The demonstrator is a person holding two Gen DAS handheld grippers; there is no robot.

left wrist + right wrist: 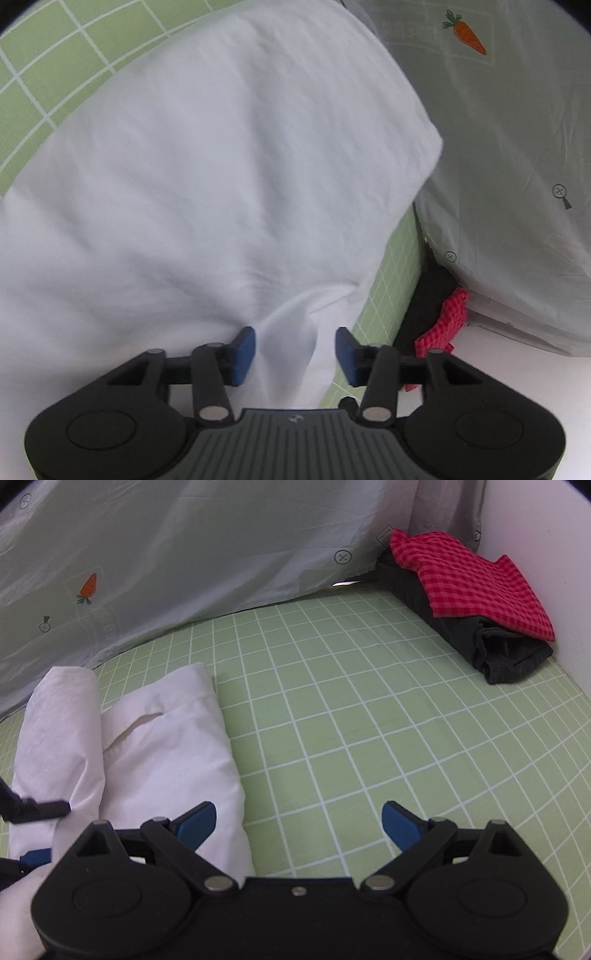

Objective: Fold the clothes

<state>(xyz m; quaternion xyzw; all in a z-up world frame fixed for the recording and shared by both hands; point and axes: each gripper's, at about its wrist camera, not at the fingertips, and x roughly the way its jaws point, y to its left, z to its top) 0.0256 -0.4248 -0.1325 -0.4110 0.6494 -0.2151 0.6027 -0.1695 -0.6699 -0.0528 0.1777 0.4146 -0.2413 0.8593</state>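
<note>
Green sheet (351, 709), white grid lines: fills the centre and right of the right wrist view, under everything else.

Pale fabric panel (184, 542): upper left of the right wrist view, upper right of the left; printed with an orange carrot (89, 584) and small circled crosses. No legible writing.

White garment (221, 177): folded, lower left of the right wrist view, long axis running from the bottom edge up toward the panel; fills most of the left wrist view. A loose fold rises between the left fingers.

Black folded garment (480, 642): upper right, against a white wall, long axis along that wall.

Red checked cloth (469, 583): lying on the black garment.

Left gripper (294, 349): fingers apart, pads off the cloth, nothing gripped.

Right gripper (298, 821): fingers wide, holding nothing, above the sheet beside the white garment's right edge.
</note>
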